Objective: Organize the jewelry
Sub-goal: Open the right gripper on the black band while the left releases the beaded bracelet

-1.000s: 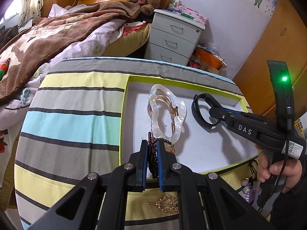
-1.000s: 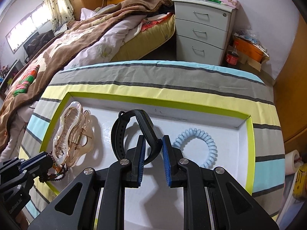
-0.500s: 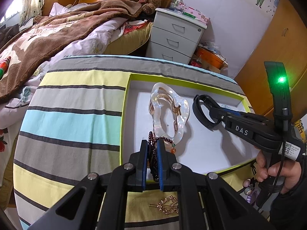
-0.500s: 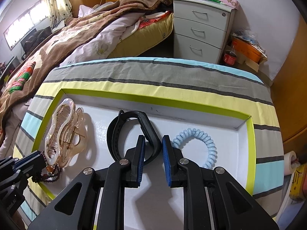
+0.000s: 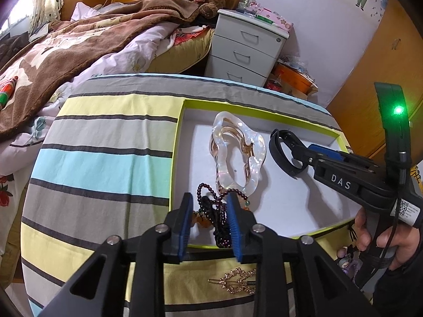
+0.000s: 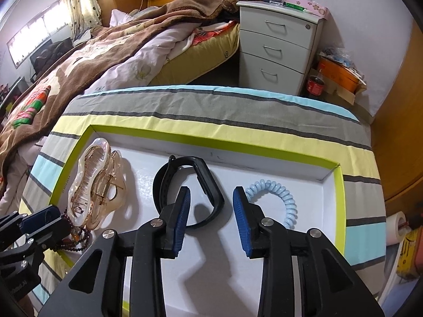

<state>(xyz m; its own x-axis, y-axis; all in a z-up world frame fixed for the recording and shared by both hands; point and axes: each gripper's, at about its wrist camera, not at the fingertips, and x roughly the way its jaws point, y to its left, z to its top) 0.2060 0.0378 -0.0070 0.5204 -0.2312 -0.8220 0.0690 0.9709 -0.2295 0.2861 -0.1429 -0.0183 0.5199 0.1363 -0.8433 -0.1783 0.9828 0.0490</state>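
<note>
A white tray with a green rim (image 5: 182, 121) (image 6: 338, 185) lies on the striped table. In it are a clear hair claw (image 5: 238, 155) (image 6: 92, 182), a black wristband (image 5: 284, 153) (image 6: 190, 182) and a pale blue coil hair tie (image 6: 277, 195). My left gripper (image 5: 208, 211) is open, its jaws on either side of a dark bead bracelet (image 5: 214, 211) (image 6: 76, 235) that lies over the tray's near edge. My right gripper (image 6: 211, 206) is open just above the black wristband, which lies on the tray floor.
A gold hair clip (image 5: 238, 281) lies on the striped cloth (image 5: 105, 158) in front of the tray. Small figurines (image 5: 346, 259) sit at the table's right edge. A bed (image 6: 92, 60) and a white drawer unit (image 6: 277, 42) stand beyond the table.
Both grippers have opened. The left one has let go of the bead bracelet at the tray's edge, and the right one has let go of the black wristband, which now lies in the tray.
</note>
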